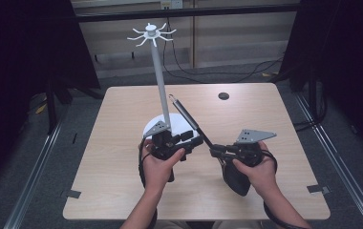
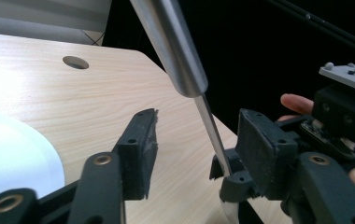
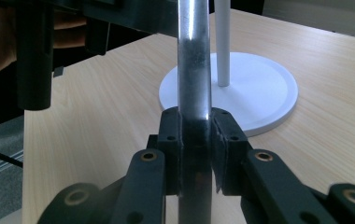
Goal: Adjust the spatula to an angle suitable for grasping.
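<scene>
Dark curtains close in a pale wooden table [image 1: 122, 181] with a round hole near its far edge. On it stands a white stand [image 1: 159, 71]: round base, thin pole, a ring of hooks on top, which the high view takes in whole. That view also shows a metal tool [image 1: 189, 119] slanting up from the right gripper [image 1: 216, 152] toward the pole, a small loop at its upper end. From the right gripper view, the fingers [image 3: 171, 135] are clamped on the tool's flat steel shaft, with the stand's base just behind. From the left gripper view, the left gripper [image 2: 196, 142] has its fingers [image 2: 140, 149] half open on either side of the thin shaft without touching it, below the thicker steel handle. No writing can be read
</scene>
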`<control>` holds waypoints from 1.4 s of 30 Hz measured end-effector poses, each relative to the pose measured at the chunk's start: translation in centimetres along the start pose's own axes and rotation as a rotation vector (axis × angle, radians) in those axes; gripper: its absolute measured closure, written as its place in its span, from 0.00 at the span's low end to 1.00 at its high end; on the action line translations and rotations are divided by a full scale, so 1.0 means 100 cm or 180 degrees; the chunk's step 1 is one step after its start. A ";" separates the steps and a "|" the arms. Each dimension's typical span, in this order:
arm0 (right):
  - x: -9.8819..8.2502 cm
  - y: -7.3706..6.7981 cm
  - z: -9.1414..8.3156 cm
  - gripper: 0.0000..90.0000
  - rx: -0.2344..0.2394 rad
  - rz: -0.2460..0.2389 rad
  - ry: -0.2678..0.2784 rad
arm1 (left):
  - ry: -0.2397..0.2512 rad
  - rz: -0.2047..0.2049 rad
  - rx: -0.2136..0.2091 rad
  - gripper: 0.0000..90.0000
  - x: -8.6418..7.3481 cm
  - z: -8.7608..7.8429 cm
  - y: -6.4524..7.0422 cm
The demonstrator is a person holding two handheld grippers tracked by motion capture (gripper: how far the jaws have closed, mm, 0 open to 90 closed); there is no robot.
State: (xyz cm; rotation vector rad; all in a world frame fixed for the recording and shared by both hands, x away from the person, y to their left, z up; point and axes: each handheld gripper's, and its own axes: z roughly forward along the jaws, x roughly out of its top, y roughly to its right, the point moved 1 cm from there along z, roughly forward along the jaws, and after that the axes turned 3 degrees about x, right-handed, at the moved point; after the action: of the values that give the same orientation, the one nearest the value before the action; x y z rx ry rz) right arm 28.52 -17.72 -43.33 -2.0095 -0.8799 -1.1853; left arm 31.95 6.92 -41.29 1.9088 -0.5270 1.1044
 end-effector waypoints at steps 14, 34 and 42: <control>0.001 -0.007 0.007 0.84 0.0003 0.0040 0.0110 | 0.0206 -0.0153 0.0011 0.84 0.004 0.001 0.001; 0.011 -0.020 0.014 0.84 -0.0123 -0.0102 0.0293 | 0.0288 -0.0070 -0.0060 0.98 0.021 -0.008 0.018; 0.016 -0.023 0.015 0.84 -0.0135 -0.0041 0.0404 | 0.0370 -0.0002 -0.0095 0.98 0.027 -0.010 0.019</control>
State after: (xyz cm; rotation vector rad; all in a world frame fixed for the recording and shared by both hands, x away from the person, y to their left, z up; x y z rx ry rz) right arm 27.97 -14.87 -42.07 -1.9405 -0.8122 -1.3330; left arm 31.56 6.88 -37.86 1.8066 -0.4755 1.1925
